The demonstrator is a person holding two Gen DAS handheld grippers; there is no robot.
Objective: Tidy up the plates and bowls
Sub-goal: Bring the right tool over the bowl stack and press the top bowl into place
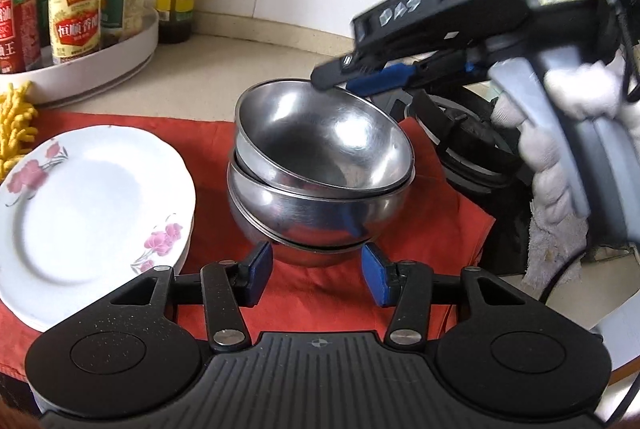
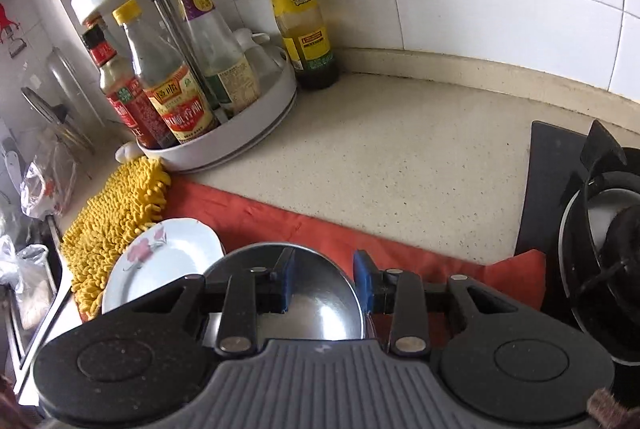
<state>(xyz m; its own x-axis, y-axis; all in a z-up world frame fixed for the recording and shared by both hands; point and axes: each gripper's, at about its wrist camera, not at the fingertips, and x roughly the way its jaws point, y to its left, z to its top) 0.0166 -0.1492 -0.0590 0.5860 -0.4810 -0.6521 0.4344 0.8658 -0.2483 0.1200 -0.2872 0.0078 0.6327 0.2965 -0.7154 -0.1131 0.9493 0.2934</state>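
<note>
Three steel bowls are stacked on a red cloth (image 1: 320, 293); the top bowl (image 1: 320, 141) sits tilted in the stack (image 1: 304, 217). A stack of white flowered plates (image 1: 88, 213) lies to their left. My left gripper (image 1: 316, 275) is open and empty just in front of the bowl stack. My right gripper (image 1: 360, 77) reaches in from the right at the top bowl's far rim. In the right wrist view it (image 2: 324, 279) is open, with the rim of the top bowl (image 2: 316, 309) between its pads, and the plates (image 2: 168, 261) show to the left.
A white turntable rack (image 2: 256, 133) with sauce bottles stands at the back left, with a green-labelled bottle (image 2: 300, 21) beside it. A yellow chenille mat (image 2: 108, 225) lies left of the plates. A gas stove burner (image 2: 600, 253) is to the right. Tiled wall behind.
</note>
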